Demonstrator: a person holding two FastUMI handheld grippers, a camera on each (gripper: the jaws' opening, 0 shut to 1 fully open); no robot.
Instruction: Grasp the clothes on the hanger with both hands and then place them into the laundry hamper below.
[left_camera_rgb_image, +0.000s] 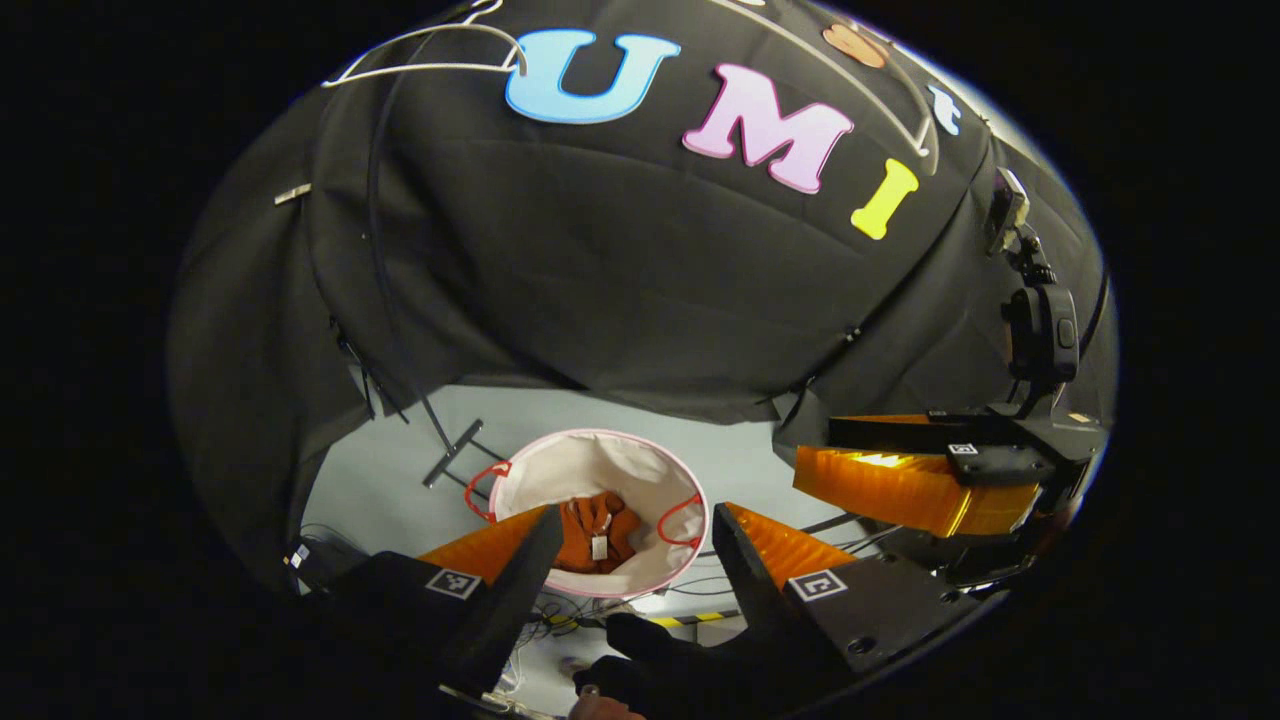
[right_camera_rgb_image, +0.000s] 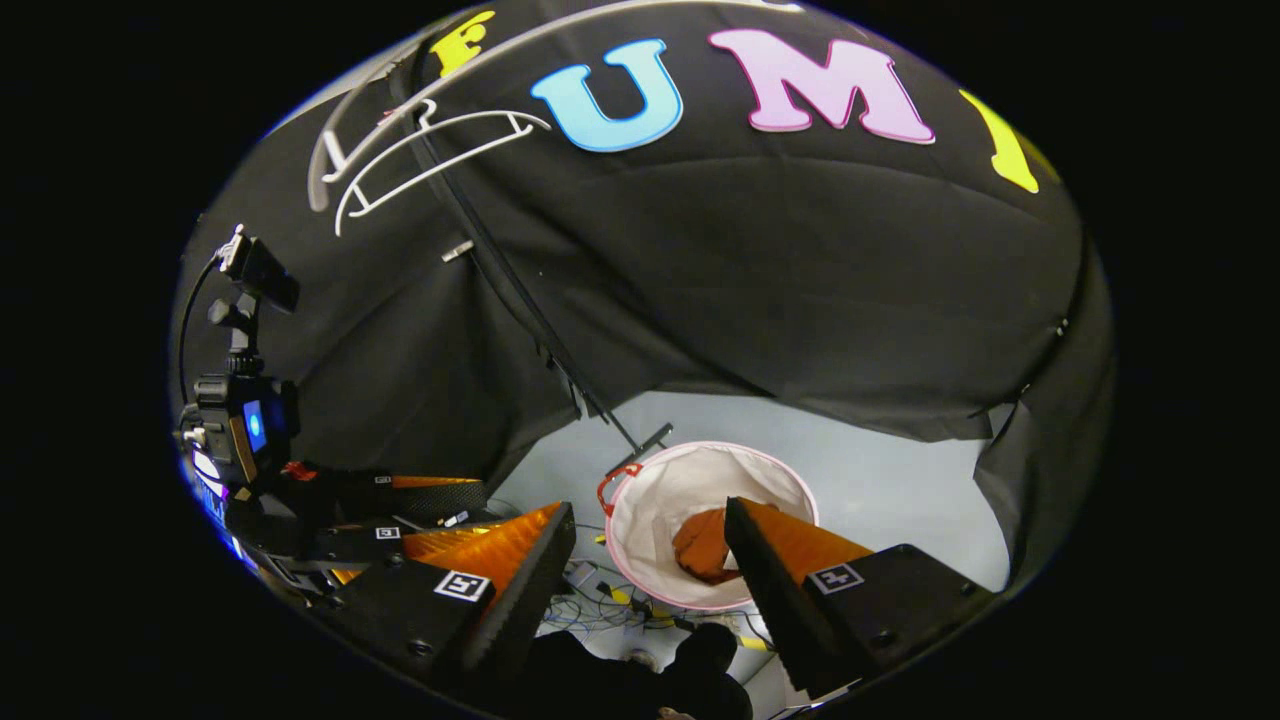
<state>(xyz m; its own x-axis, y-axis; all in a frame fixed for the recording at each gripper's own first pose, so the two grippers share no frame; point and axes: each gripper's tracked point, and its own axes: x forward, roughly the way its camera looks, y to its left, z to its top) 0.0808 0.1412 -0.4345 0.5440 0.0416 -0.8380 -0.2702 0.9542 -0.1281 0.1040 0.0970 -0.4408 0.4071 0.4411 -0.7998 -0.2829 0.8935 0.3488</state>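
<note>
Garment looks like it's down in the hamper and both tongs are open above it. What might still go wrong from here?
1. The right tongs sit close beside the left tongs; pulling back carelessly may knock them together.
2. Cables lie on the floor beside the laundry hamper; dropping lower could snag them.
3. The empty hanger hangs overhead; lifting quickly may hit it.
The orange garment itself looks settled inside.

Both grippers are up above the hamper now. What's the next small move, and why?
Probably just pull both hands back and stop. The orange garment already lies inside the laundry hamper, the white hanger hangs bare, and the left gripper and right gripper are both open with nothing between their fingers.
</note>
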